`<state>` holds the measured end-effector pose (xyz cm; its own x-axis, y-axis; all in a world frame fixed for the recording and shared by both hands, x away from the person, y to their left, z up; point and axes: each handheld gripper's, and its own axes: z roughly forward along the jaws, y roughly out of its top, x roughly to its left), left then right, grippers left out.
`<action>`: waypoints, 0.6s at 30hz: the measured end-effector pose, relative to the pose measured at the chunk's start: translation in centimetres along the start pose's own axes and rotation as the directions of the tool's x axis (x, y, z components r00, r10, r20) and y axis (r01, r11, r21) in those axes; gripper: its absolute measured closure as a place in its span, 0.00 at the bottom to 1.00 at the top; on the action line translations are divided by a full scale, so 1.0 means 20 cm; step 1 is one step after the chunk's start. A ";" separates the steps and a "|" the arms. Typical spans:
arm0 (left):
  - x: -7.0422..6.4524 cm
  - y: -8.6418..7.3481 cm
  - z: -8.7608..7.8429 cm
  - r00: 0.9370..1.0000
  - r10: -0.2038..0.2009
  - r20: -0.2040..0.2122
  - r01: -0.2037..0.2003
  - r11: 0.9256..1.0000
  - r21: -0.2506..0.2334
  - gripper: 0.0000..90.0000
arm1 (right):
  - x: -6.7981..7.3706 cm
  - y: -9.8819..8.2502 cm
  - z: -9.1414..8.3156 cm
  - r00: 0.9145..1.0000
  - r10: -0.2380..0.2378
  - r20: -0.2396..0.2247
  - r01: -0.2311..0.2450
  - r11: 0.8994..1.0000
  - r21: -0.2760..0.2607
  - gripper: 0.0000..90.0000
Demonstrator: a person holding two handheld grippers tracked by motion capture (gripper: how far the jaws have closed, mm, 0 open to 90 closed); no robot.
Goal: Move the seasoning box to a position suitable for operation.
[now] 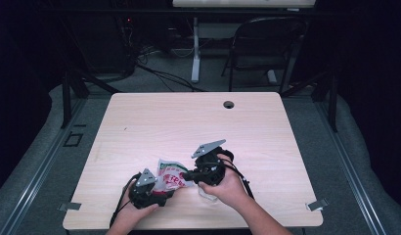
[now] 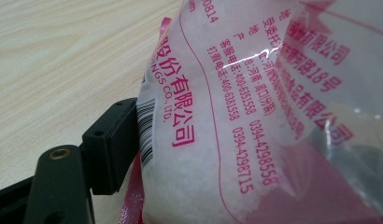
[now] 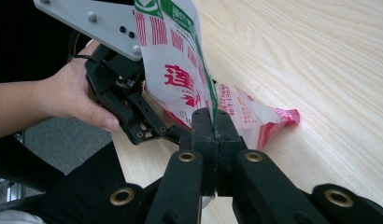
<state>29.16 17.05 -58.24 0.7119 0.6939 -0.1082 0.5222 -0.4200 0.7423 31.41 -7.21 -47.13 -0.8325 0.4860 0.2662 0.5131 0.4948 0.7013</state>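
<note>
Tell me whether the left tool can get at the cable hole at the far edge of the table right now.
Probably not: the left tool is clamped on the bag, and the cable hole lies far across the table.

Both forearms enter from the near edge. The left hand [image 1: 135, 211] holds the left gripper [image 1: 157, 193] low at the near left, jaws pointing right and pressed on a bag [image 1: 172, 176]. The right hand [image 1: 227, 188] holds the right gripper [image 1: 188, 175] beside it, jaws pointing left, clamped together on the bag's edge.
</note>
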 end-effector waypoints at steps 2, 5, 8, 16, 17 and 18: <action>0.00 0.00 0.01 1.000 0.009 -0.003 -0.009 1.000 0.007 0.29 | 0.00 0.00 0.00 1.000 0.001 0.000 -0.001 1.000 -0.002 1.00; -0.01 0.00 0.01 1.000 0.008 -0.012 -0.008 1.000 0.010 0.30 | 0.00 0.00 0.00 1.000 0.001 -0.003 -0.001 1.000 -0.001 1.00; 0.00 0.00 0.02 1.000 0.011 -0.010 -0.010 1.000 0.009 0.30 | 0.00 0.00 0.00 1.000 0.001 -0.003 -0.001 1.000 -0.001 1.00; 0.00 0.00 0.03 1.000 0.010 -0.006 -0.009 1.000 0.010 0.35 | 0.00 0.00 0.00 1.000 0.000 0.001 0.000 1.000 -0.003 1.00; 0.00 -0.01 0.03 1.000 0.013 -0.007 -0.013 1.000 0.010 0.36 | 0.00 0.00 0.00 1.000 0.001 0.001 -0.001 1.000 -0.003 1.00; 0.01 -0.01 0.03 1.000 0.020 -0.008 -0.020 1.000 0.009 0.37 | 0.00 0.00 0.00 1.000 0.004 0.001 -0.004 1.000 -0.006 1.00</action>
<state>29.45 16.86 -58.73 0.7184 0.6901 -0.0877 0.5120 -0.4392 0.7382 31.37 -7.18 -47.19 -0.8304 0.4883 0.2684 0.5149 0.4885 0.7044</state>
